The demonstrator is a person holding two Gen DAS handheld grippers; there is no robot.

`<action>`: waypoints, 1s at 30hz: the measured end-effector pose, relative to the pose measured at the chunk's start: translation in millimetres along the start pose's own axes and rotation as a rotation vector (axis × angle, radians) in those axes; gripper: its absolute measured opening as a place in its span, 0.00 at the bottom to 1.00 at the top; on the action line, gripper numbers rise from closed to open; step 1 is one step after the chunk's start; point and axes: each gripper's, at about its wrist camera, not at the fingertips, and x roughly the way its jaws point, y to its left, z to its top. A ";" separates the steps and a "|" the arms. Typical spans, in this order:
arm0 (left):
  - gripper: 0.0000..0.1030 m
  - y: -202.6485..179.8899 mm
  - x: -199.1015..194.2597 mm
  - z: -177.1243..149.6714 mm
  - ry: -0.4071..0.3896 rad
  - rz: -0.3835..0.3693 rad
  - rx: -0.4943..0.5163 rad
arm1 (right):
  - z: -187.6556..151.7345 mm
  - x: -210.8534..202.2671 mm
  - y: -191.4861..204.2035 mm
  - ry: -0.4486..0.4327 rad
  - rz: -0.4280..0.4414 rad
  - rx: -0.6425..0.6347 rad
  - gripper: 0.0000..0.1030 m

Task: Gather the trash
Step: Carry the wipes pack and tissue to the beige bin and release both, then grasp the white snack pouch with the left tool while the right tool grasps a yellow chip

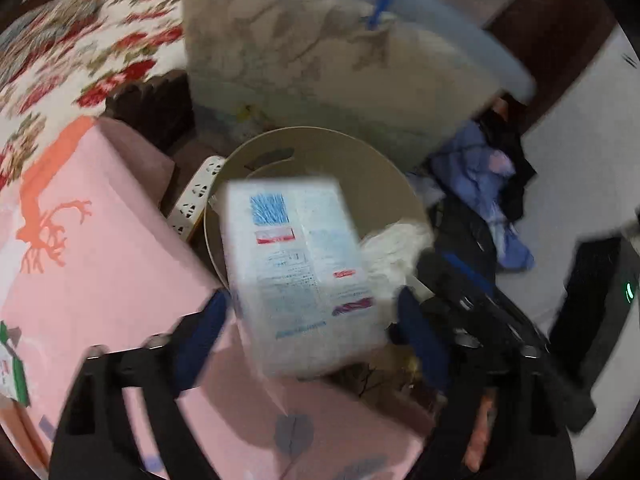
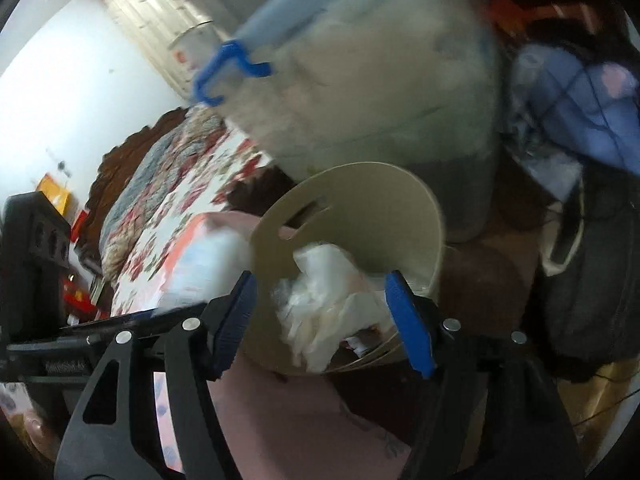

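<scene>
A white plastic packet [image 1: 298, 268] with blue and red print sits between my left gripper's [image 1: 312, 312] wide-spread blue fingers, over the rim of a tan round bin [image 1: 376, 184]; it is blurred and I cannot see the pads touching it. White crumpled tissue [image 1: 396, 252] lies in the bin. In the right wrist view my right gripper [image 2: 320, 300] is open and empty just above the same bin [image 2: 384, 208], which holds crumpled white wrappers [image 2: 320, 300]. The packet shows at the bin's left side in the right wrist view [image 2: 208, 264].
A pink box [image 1: 100, 264] stands left of the bin. A clear storage tub with blue clips [image 1: 320, 52] is behind it. A white power strip [image 1: 196, 196], a floral bedspread [image 1: 80, 48], blue and black clothes [image 1: 484, 184] and a dark bag [image 2: 592, 272] surround the bin.
</scene>
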 end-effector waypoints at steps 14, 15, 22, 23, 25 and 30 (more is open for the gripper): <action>0.85 44.3 -117.6 -91.7 -0.163 -0.037 -0.054 | -70.6 -45.5 23.0 0.000 0.164 0.028 0.62; 0.85 56.9 -134.2 -112.0 -0.184 -0.028 -0.068 | -79.3 -45.4 30.8 0.019 0.179 0.014 0.61; 0.85 136.0 -187.2 -230.0 -0.201 0.159 -0.233 | -131.8 -41.4 87.3 0.126 0.243 -0.102 0.58; 0.84 143.2 -189.8 -242.9 -0.198 0.177 -0.251 | -141.1 -41.1 97.1 0.146 0.255 -0.119 0.57; 0.84 157.6 -196.5 -272.8 -0.199 0.208 -0.300 | -156.8 -40.2 111.8 0.176 0.266 -0.142 0.56; 0.80 174.2 -209.0 -321.9 -0.208 0.207 -0.382 | -195.4 -42.2 146.1 0.266 0.301 -0.209 0.50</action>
